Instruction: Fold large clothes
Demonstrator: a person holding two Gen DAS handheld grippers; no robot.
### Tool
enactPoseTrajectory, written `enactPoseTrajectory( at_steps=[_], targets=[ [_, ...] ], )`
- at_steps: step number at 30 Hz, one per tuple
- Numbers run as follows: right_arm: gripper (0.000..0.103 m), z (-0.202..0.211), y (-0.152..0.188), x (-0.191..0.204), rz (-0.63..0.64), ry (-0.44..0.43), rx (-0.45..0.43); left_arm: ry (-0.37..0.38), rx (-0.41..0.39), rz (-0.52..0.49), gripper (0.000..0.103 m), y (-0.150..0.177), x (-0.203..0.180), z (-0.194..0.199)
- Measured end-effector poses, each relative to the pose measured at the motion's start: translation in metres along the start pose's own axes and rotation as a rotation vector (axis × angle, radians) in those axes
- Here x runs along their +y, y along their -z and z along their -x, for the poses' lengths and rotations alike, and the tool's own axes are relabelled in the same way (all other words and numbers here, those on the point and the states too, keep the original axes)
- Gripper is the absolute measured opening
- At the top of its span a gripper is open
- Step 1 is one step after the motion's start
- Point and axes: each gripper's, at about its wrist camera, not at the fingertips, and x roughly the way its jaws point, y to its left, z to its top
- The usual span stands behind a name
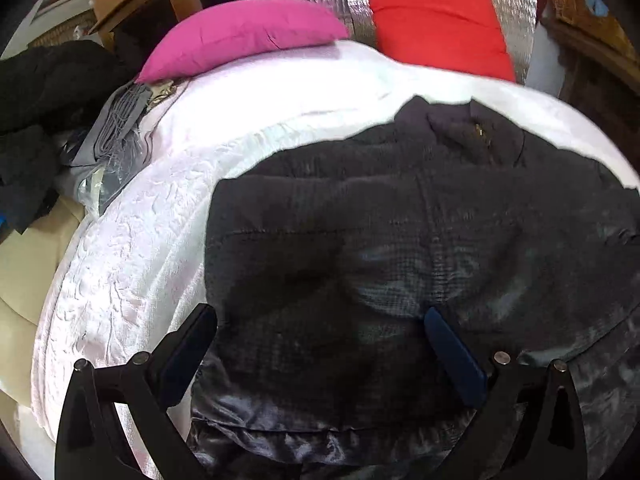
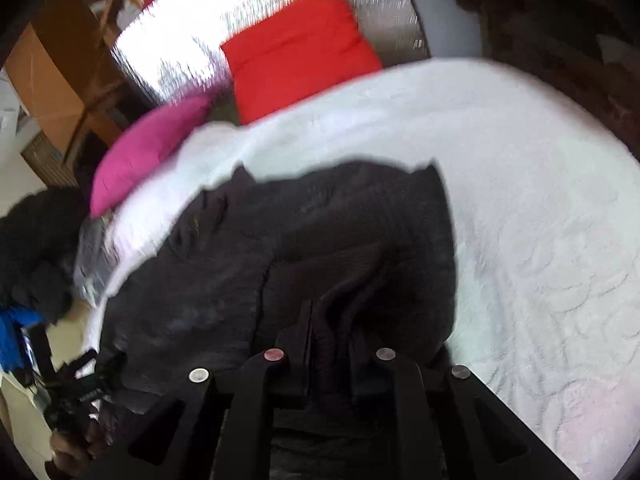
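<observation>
We hold our left gripper (image 1: 320,320) with fingers spread wide above a dark charcoal woven garment (image 1: 400,240) lying on the white textured bedspread (image 1: 132,248), while our right gripper (image 2: 320,320) pinches a bunched fold of it. A magenta pillow (image 1: 240,32) and red cushion (image 1: 436,24) lie beyond.

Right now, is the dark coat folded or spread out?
Partly folded: the coat lies on the bed with its shiny lining turned up, and the right gripper pinches it.

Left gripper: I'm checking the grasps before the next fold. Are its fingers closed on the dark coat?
No, the left gripper has its fingers spread wide above the dark coat, gripping nothing.
</observation>
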Motion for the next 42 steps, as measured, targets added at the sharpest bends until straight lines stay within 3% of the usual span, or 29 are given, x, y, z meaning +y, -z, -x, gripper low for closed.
enactPoseTrajectory(
  at_steps=[2,3,4,6,11,13,15,19,21,25,27,30,33,35,39,42],
  targets=[
    [0.025,0.013,-0.003,-0.001,0.009,0.030,-0.070,0.003,-0.016,0.013,0.103,0.000,0.003,0.004],
    [0.037,0.016,-0.005,-0.001,0.006,0.037,-0.095,0.006,-0.029,0.018,0.103,0.000,0.005,0.007],
    [0.062,0.021,-0.006,-0.002,-0.006,0.028,-0.123,0.008,-0.043,0.022,0.103,-0.001,0.007,0.011],
    [0.083,0.027,-0.005,-0.001,-0.013,-0.023,-0.178,-0.005,-0.069,0.028,0.103,0.002,0.012,0.018],
    [0.076,0.032,0.003,0.039,0.153,0.000,-0.239,-0.045,-0.082,0.030,0.103,0.003,0.020,0.019],
    [0.064,0.025,0.007,0.053,0.212,0.010,-0.220,-0.066,-0.051,0.010,0.103,0.004,0.019,0.012],
    [0.063,0.013,0.013,0.059,0.248,0.012,-0.168,-0.101,0.001,-0.032,0.103,0.008,0.014,-0.001],
    [0.063,-0.034,0.032,0.064,0.305,0.089,0.055,-0.111,0.020,-0.059,0.103,0.010,0.010,-0.006],
    [0.063,-0.038,0.035,0.066,0.344,0.111,0.064,-0.104,0.007,-0.053,0.103,0.009,0.013,0.000],
    [0.063,-0.022,0.026,0.066,0.291,0.016,0.026,-0.040,-0.070,-0.026,0.103,0.005,0.015,0.021],
    [0.063,-0.015,0.026,0.075,0.329,-0.010,-0.001,-0.017,-0.094,-0.049,0.103,0.005,0.010,0.026],
    [0.063,-0.020,0.035,0.091,0.371,-0.082,0.039,0.015,-0.051,-0.104,0.103,0.007,-0.002,0.017],
    [0.063,-0.044,0.051,0.103,0.465,-0.024,0.135,0.005,0.020,-0.158,0.103,0.014,-0.013,-0.002],
    [0.063,-0.045,0.055,0.106,0.502,-0.007,0.134,0.018,0.023,-0.139,0.103,0.011,-0.010,0.000],
    [0.063,-0.025,0.044,0.093,0.423,-0.085,0.134,0.048,0.002,-0.102,0.103,0.006,-0.001,0.008],
    [0.063,-0.006,0.048,0.085,0.363,-0.168,0.151,0.113,-0.026,-0.110,0.103,0.010,-0.004,0.023]
  ],
)
